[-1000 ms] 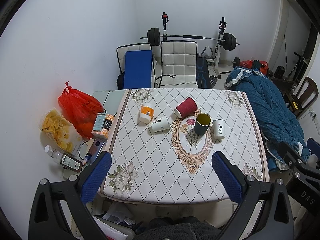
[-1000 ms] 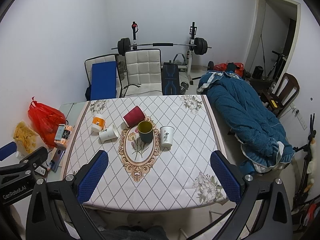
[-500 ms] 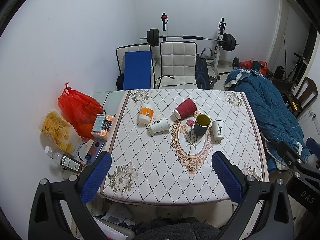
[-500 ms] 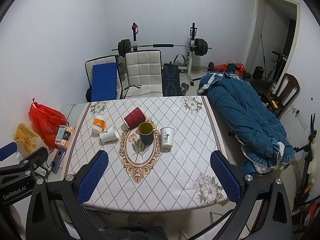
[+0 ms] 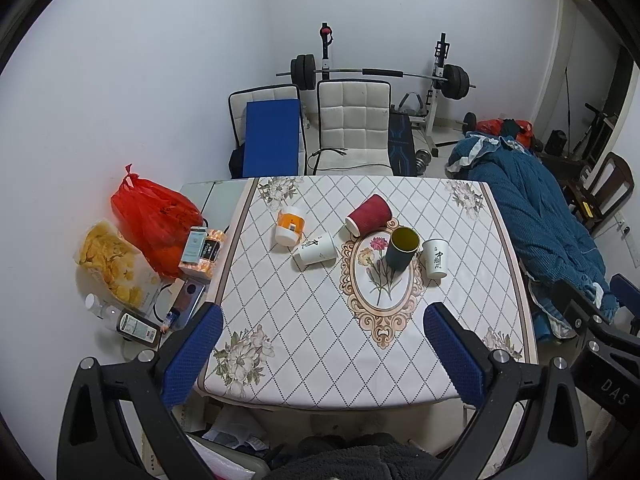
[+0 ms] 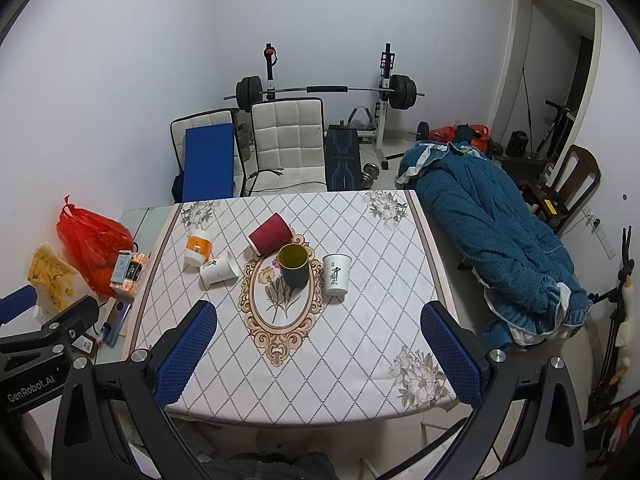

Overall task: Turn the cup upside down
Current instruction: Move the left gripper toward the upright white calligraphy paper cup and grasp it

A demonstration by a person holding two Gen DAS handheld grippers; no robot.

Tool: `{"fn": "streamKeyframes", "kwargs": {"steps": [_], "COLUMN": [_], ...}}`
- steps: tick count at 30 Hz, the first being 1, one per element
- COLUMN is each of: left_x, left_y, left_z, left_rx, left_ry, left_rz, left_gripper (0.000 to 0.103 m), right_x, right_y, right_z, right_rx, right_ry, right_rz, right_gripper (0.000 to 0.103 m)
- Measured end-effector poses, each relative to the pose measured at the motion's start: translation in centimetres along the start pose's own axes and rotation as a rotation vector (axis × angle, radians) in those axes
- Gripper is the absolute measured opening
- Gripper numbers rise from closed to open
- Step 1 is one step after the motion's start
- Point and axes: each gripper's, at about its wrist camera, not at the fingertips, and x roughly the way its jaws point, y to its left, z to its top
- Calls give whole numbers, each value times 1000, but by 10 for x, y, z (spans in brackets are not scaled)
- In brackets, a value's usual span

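Note:
Several cups sit mid-table on a white diamond-pattern tablecloth. A dark cup with yellow inside stands upright. A white paper cup stands upright to its right. A red cup and another white paper cup lie on their sides. An orange-and-white jar stands at the left. My left gripper and right gripper are open and empty, high above the table's near edge.
Left of the table lie a red bag, a snack bag and small boxes. Two white chairs and a barbell rack stand behind. A blue quilt lies to the right.
Both views have drifted slightly; the table and cups sit a little higher in frame. Nothing on the table moved. Both grippers stay open.

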Motion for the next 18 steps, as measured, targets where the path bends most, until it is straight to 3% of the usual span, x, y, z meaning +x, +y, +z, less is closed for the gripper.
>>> {"fn": "streamKeyframes", "kwargs": {"steps": [5,18], "left_x": [13,118], "left_y": [-3,-6], "left_z": [2,-9], "left_rx": [7,91], "left_ry": [23,181], "left_rz": [-5,-10], "left_gripper": [103,103], "right_x": [9,127], "right_y": [3,-13], "right_z": [6,-47], "right_rx": [22,121], "right_ry": [13,202], "right_rz": [-7,-75], "right_gripper": [103,103]}}
